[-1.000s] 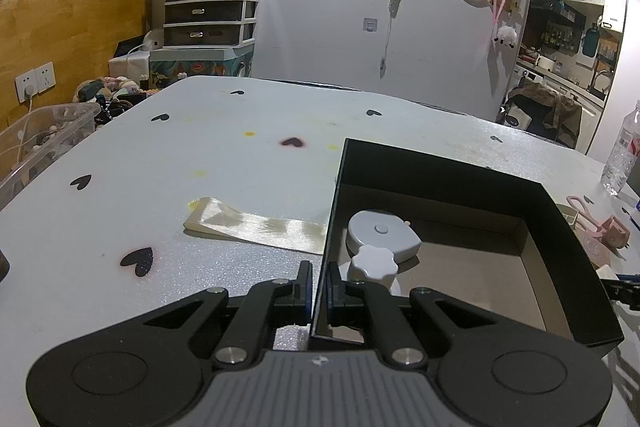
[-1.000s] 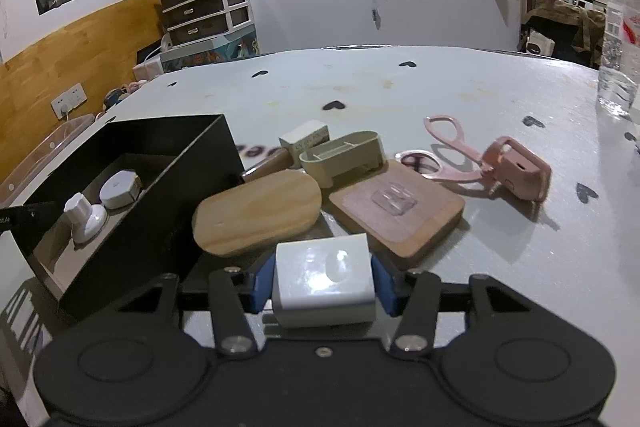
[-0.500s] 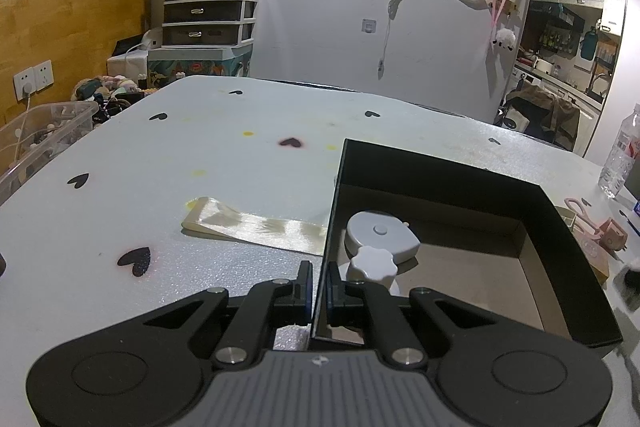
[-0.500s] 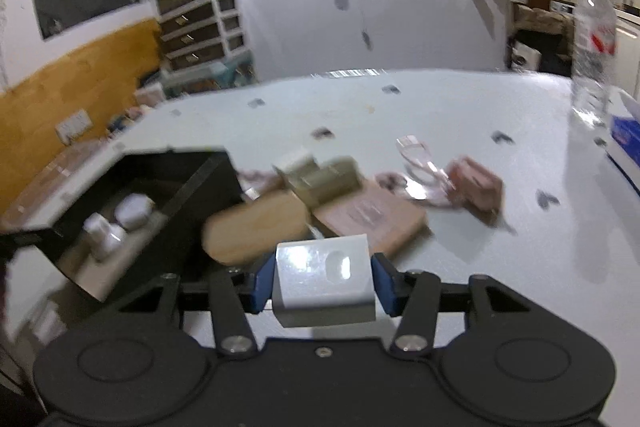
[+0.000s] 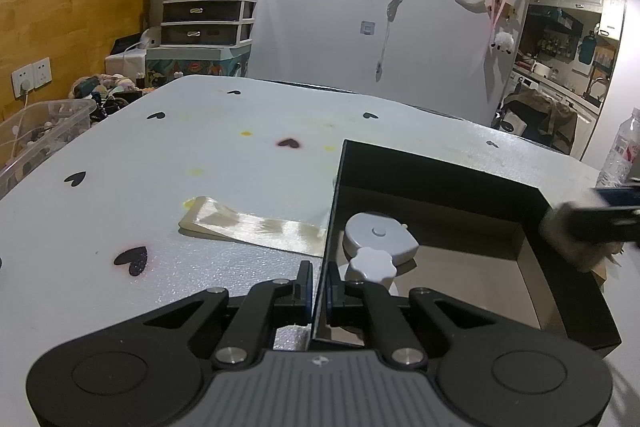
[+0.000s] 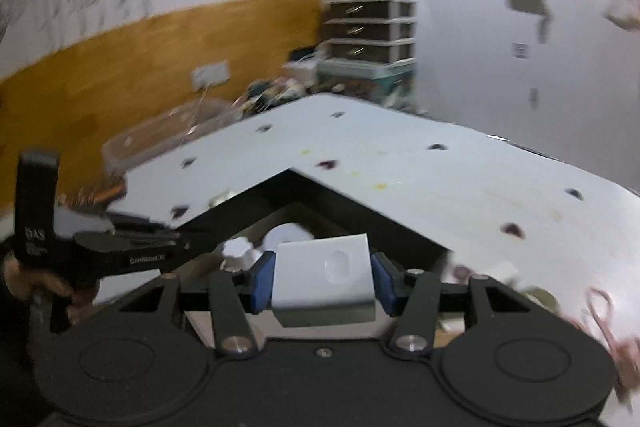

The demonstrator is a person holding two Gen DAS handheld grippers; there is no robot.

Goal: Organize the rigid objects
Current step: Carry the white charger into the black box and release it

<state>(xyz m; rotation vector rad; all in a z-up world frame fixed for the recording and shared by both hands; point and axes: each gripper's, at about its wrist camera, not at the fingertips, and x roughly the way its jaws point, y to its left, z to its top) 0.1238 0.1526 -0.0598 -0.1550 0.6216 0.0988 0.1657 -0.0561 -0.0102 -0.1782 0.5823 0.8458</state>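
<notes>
A black open box (image 5: pixel 440 171) sits on the white table. Inside lie a round white tape-measure-like case (image 5: pixel 378 237) and a white knob (image 5: pixel 370 261). My left gripper (image 5: pixel 318 287) is shut on the box's near left wall. My right gripper (image 6: pixel 322 281) is shut on a white rectangular block (image 6: pixel 322 277) and holds it over the box (image 6: pixel 320 193), above the knob (image 6: pixel 236 251) and the case (image 6: pixel 288 231). In the left wrist view the right gripper (image 5: pixel 592 223) shows blurred at the box's right wall.
A cream flat strip (image 5: pixel 248 223) lies left of the box. A water bottle (image 5: pixel 620 147) stands at the far right. Pink scissors (image 6: pixel 604 311) and other items lie right of the box. A clear bin (image 5: pixel 36 131) sits beyond the table's left edge.
My right gripper has lifted the white block from the table and swung left until it is over the black box. The left gripper stays clamped on the box wall.
</notes>
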